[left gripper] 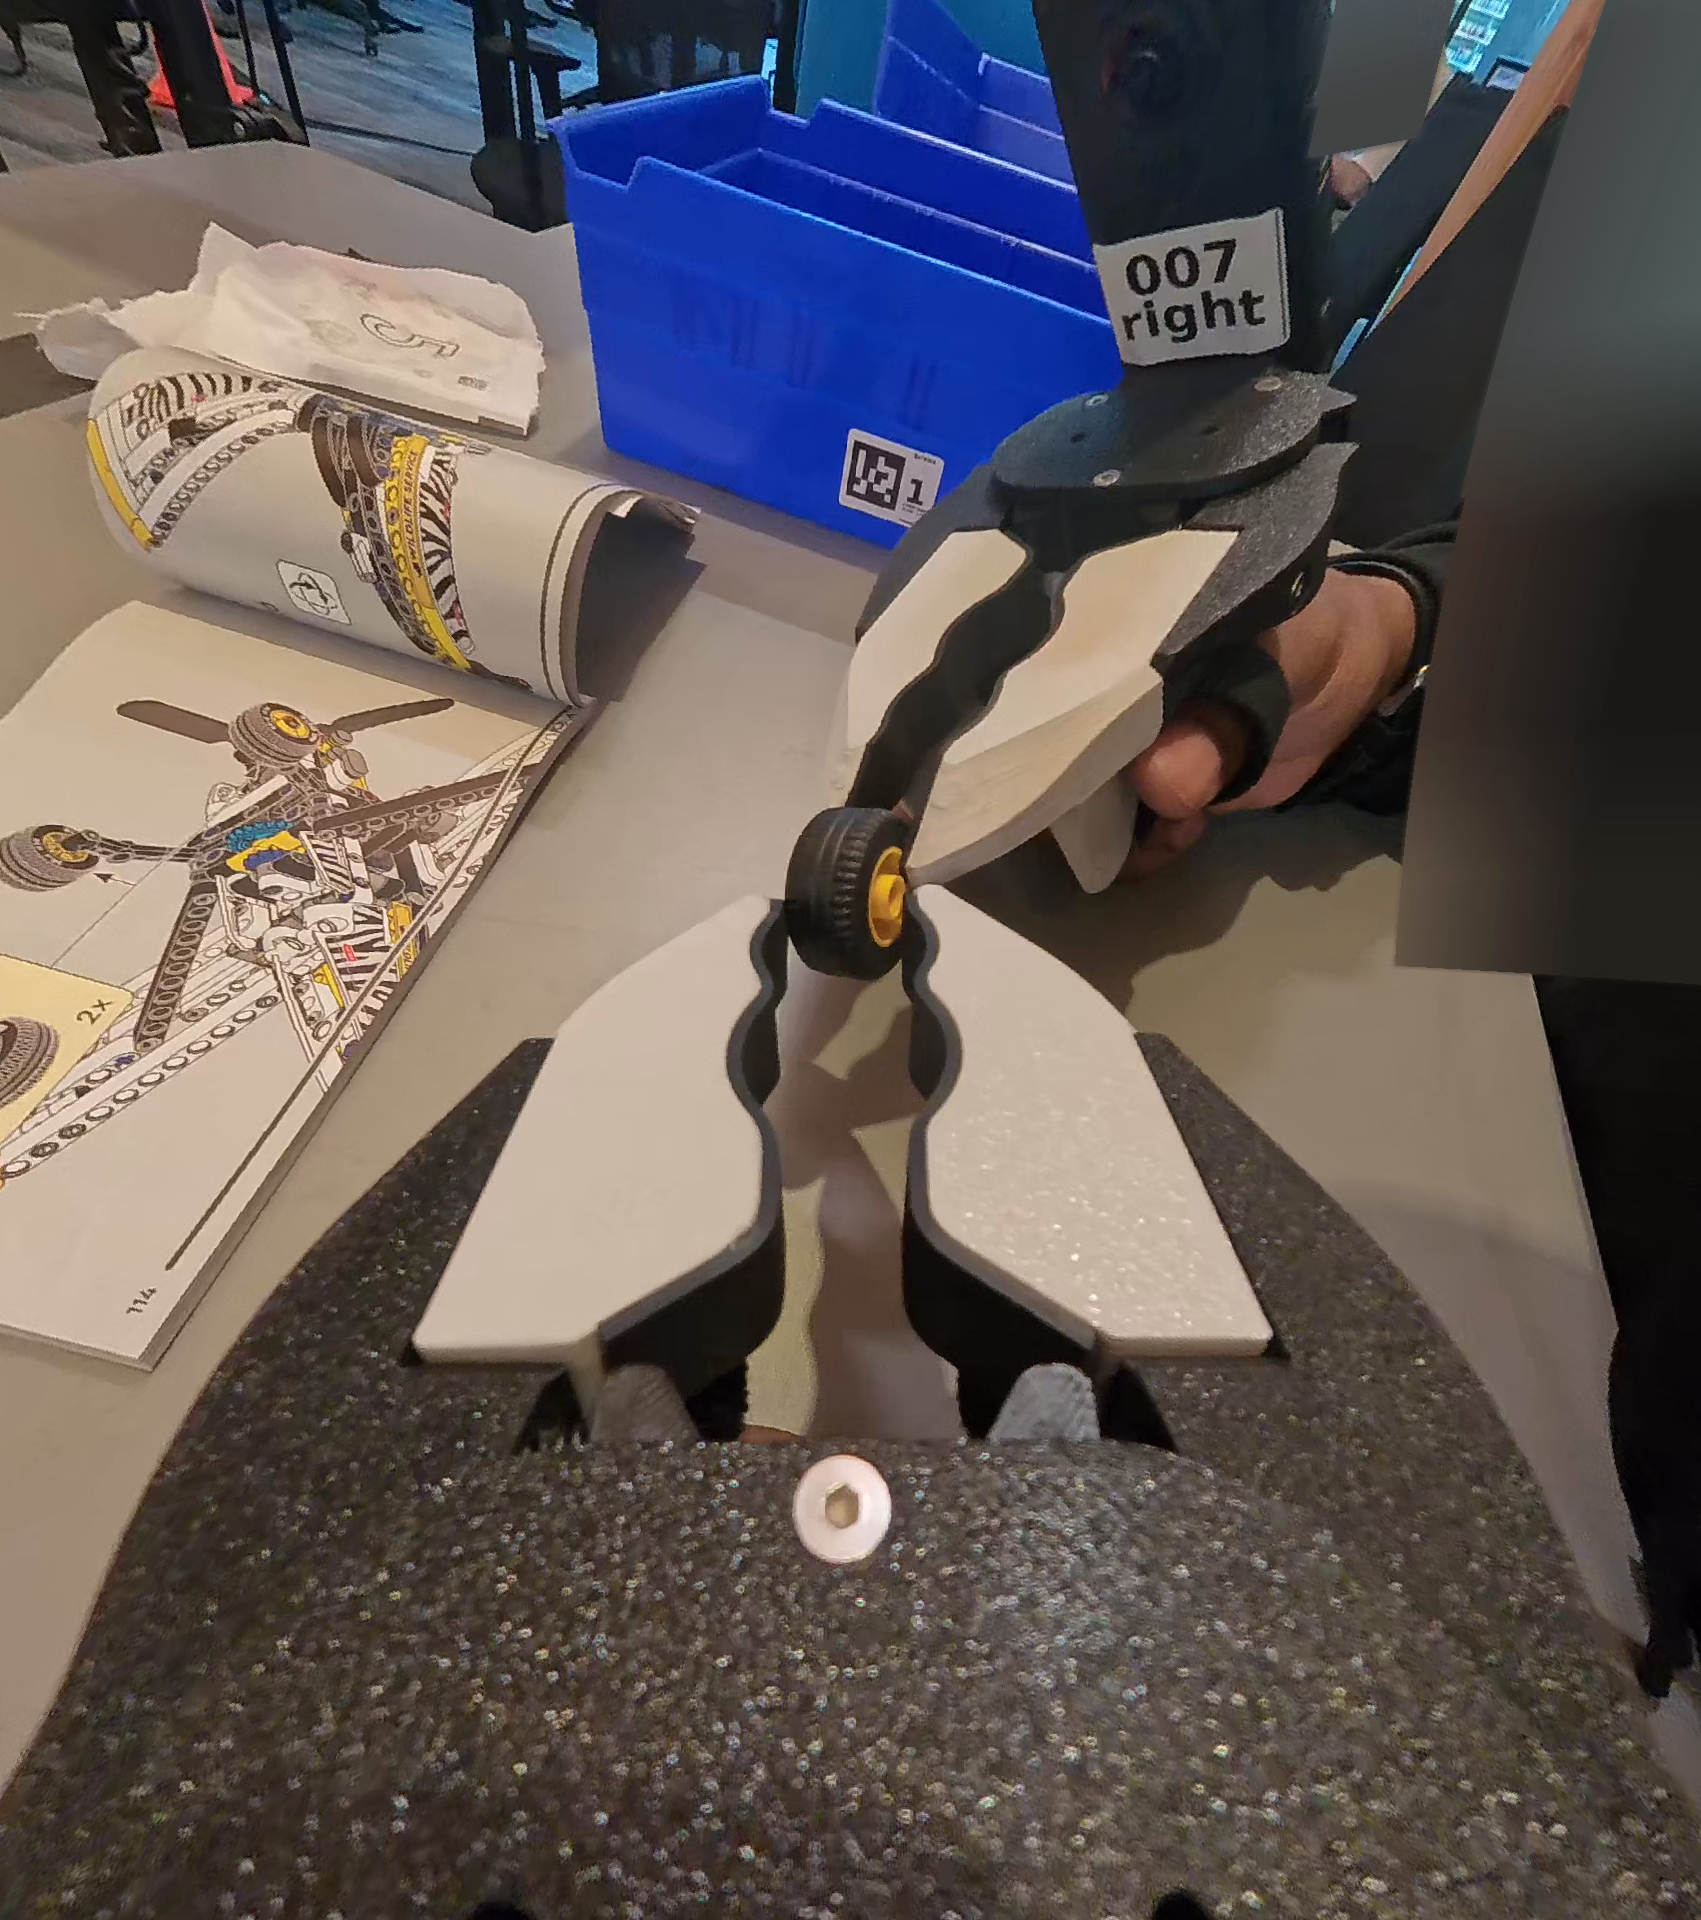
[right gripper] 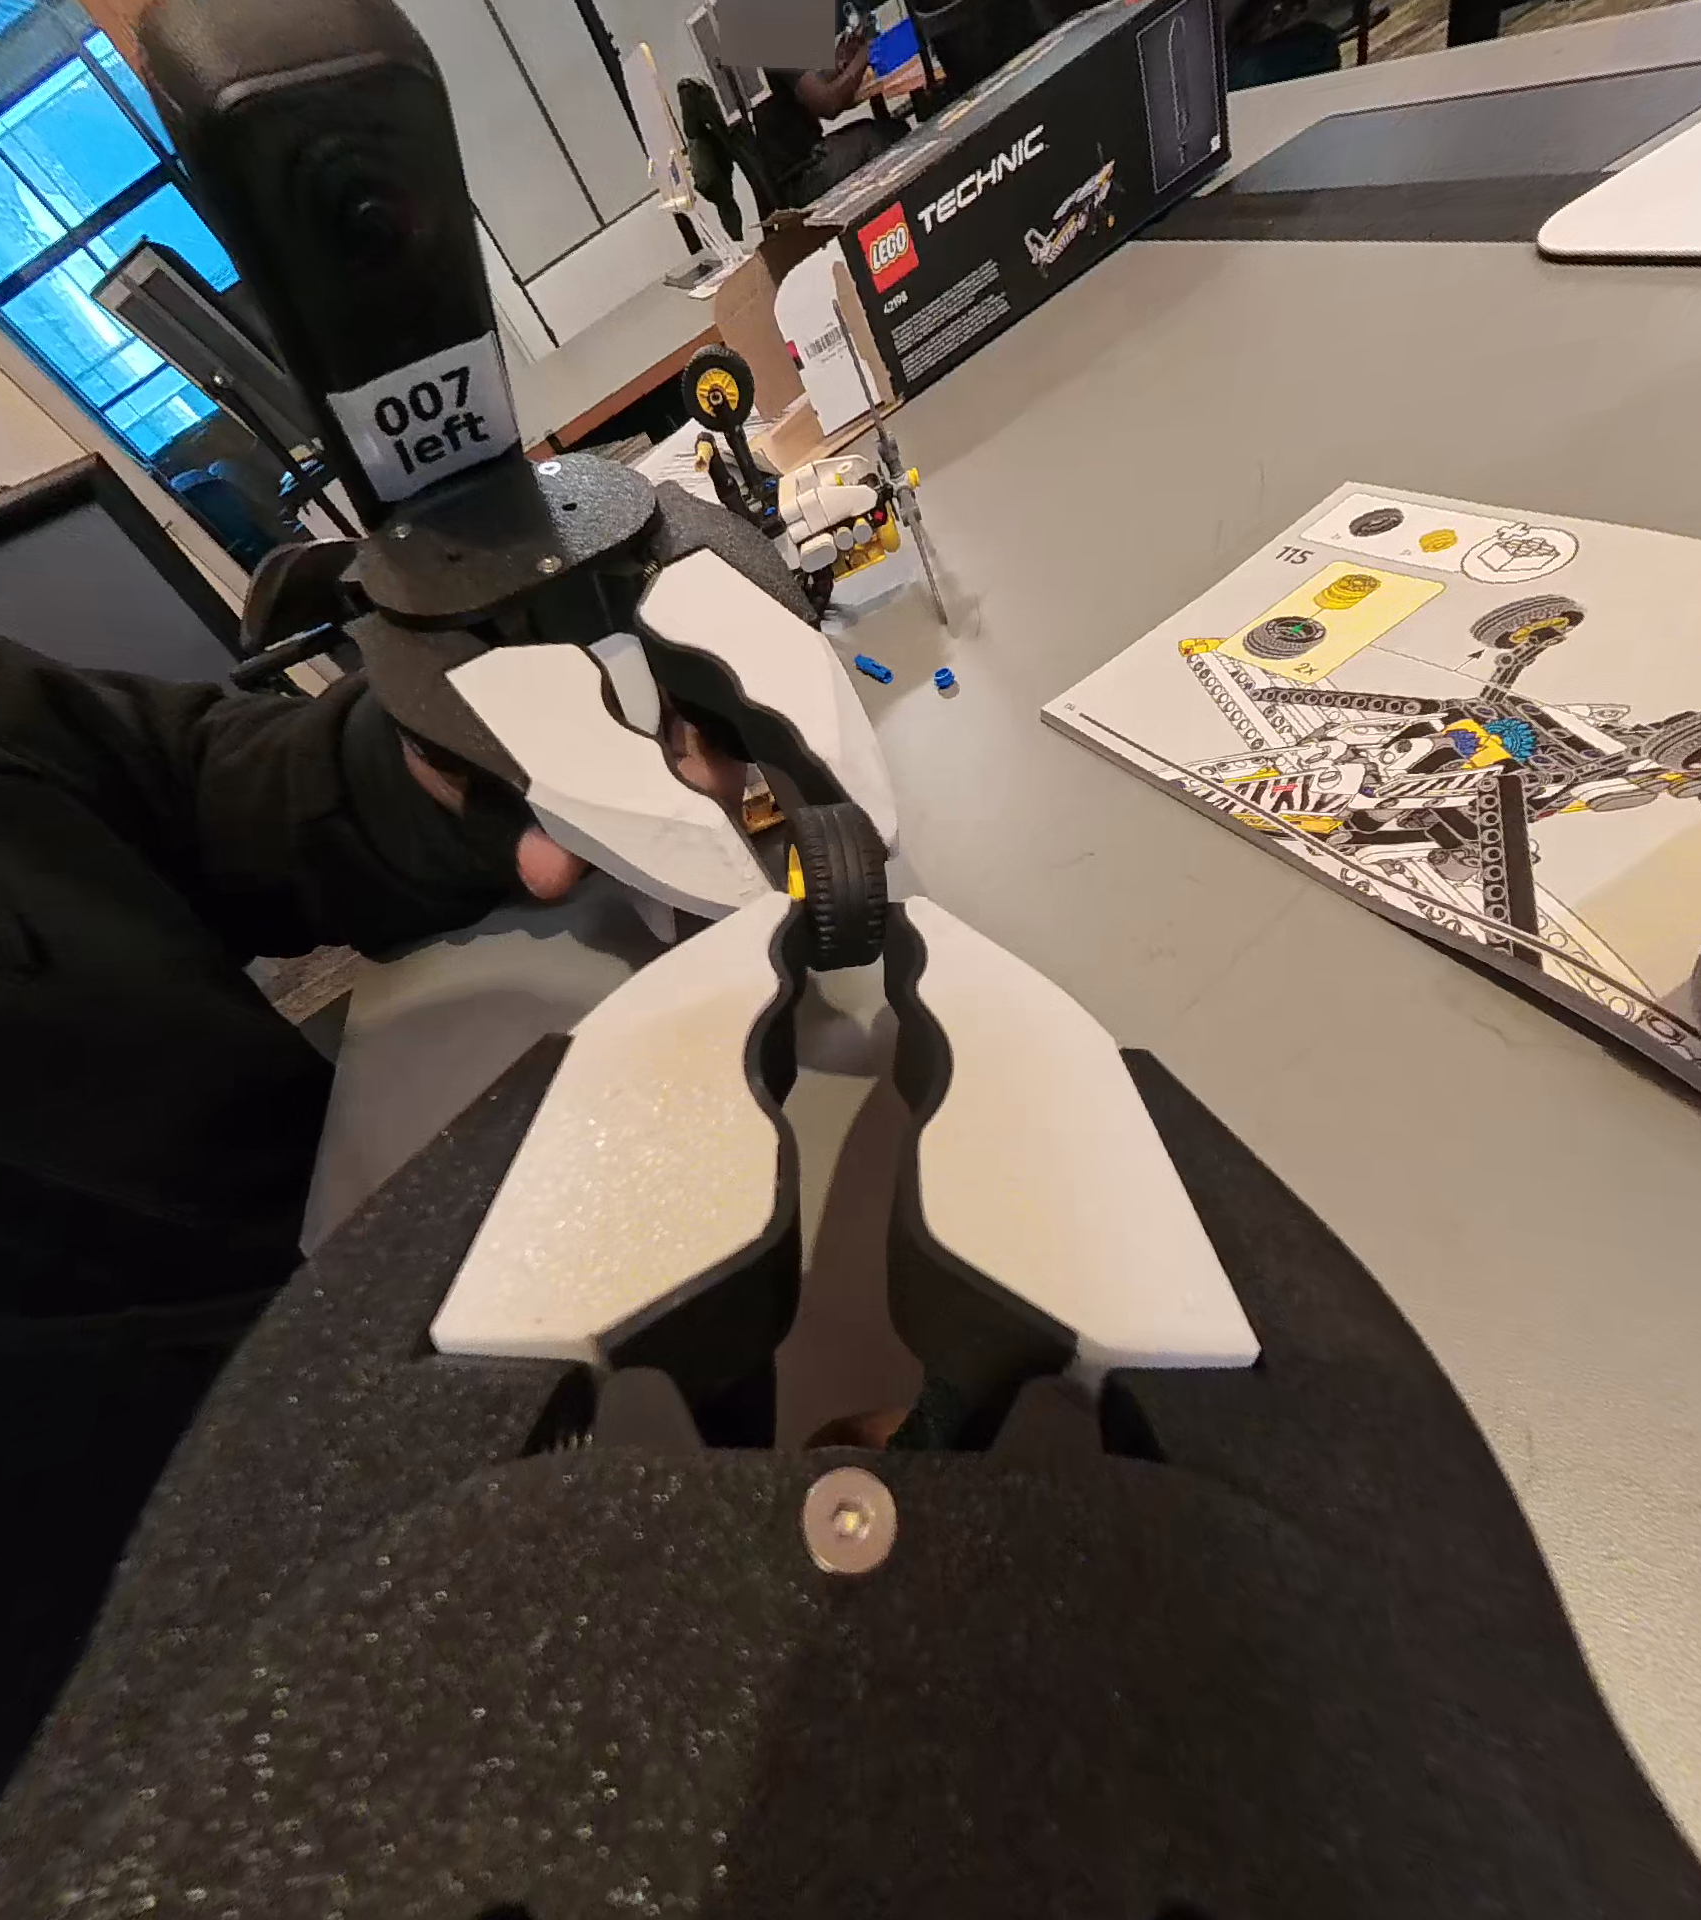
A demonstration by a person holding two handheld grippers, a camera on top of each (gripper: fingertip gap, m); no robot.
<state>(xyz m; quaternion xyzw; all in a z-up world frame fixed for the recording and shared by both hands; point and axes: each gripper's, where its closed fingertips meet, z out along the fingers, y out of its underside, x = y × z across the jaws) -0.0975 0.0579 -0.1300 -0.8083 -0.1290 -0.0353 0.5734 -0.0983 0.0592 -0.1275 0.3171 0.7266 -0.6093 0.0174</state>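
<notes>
- Right now my left tool (left gripper: 841, 914) has its fingertips narrowly parted around a small black toy wheel with a yellow hub (left gripper: 851, 894), one pad on each face of it.
- My right tool (right gripper: 841, 925) meets it from the opposite side, its pads closed on the tyre tread of the same wheel (right gripper: 838, 894), so both tools hold it at once, just above the grey table (left gripper: 680, 727).
- To my left lies an open instruction booklet (left gripper: 202, 935), its far pages curled up into a roll, with a crumpled white paper (left gripper: 306, 312) beyond it.
- A blue storage bin (left gripper: 804, 312) stands behind the wheel.
- In the right wrist view I see a partly built toy model (right gripper: 825, 509) with one wheel fitted, two small blue pieces (right gripper: 908, 675) near it on the table, and a black cardboard box (right gripper: 1012, 229) farther back.
</notes>
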